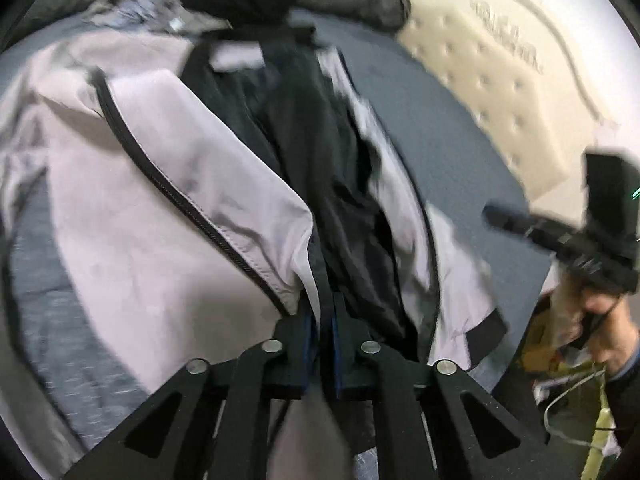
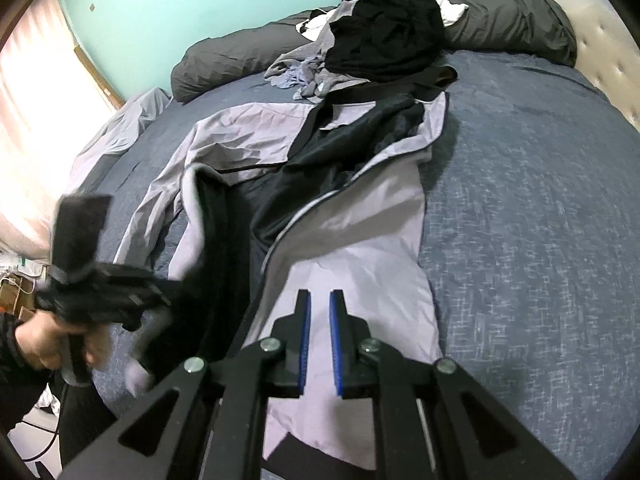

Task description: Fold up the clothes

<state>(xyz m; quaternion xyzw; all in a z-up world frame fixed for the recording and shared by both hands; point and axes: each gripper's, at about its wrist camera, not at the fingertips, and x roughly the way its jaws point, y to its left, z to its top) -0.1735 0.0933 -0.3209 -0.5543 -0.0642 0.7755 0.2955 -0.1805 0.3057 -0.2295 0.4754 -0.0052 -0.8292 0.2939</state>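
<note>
The jacket (image 2: 352, 216), light grey outside with a black lining, lies open on the blue bedspread (image 2: 540, 220), stretched from the near edge of the bed toward the pile of dark clothes (image 2: 384, 28) and the grey pillows (image 2: 512, 20) at the far edge. The left gripper (image 1: 326, 308) is closed on the hem of the left front panel, right beside the zipper (image 1: 180, 196), and it lifts this panel a little off the bedspread. The right gripper (image 2: 320, 308) hangs just above the right front panel near the near edge; its jaws stand a small gap apart and hold nothing. The step in hand seems to be to bring the left front over the lining, so that the two zipper edges meet in the middle. To do it well, the left gripper should keep the hem pulled tight and carry it low and flat across, because the thin cloth looks slippery and can bunch or fold under itself. The right gripper can help by pressing or pinching the right hem, so the body of the jacket does not slide along the bedspread. The left sleeve (image 2: 160, 196) lies crumpled toward the left edge of the bed and probably needs smoothing after.
</note>
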